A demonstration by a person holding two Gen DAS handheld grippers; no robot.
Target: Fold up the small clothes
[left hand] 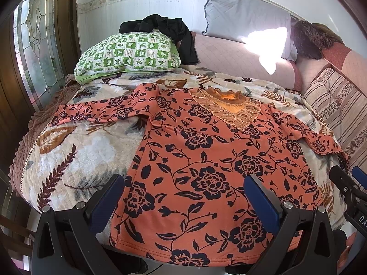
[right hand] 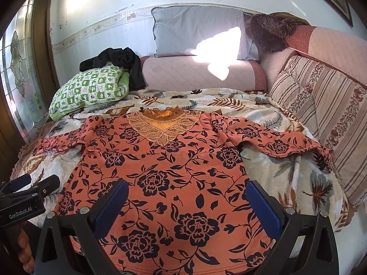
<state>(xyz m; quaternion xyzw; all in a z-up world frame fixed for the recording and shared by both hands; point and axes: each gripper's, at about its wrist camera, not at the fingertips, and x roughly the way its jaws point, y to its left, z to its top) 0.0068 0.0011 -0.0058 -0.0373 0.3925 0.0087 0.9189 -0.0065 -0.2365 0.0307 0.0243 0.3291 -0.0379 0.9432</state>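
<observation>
Both tools, left tool [left hand: 183,197] and right tool [right hand: 187,202], hover spread over the hem at 6 o'clock; the floral blouse [right hand: 160,165] lies flat on the bed [right hand: 286,183]. It looks soft and light; pinch the sleeve ends.

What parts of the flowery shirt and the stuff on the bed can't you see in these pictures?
- Orange floral shirt: its bottom hem is partly behind the left gripper fingers in the left wrist view, and behind the right gripper in the right wrist view.
- Black garment: bunched on the green checked pillow, so what it is cannot be told.
- Furry brown thing: too crumpled to name.
</observation>
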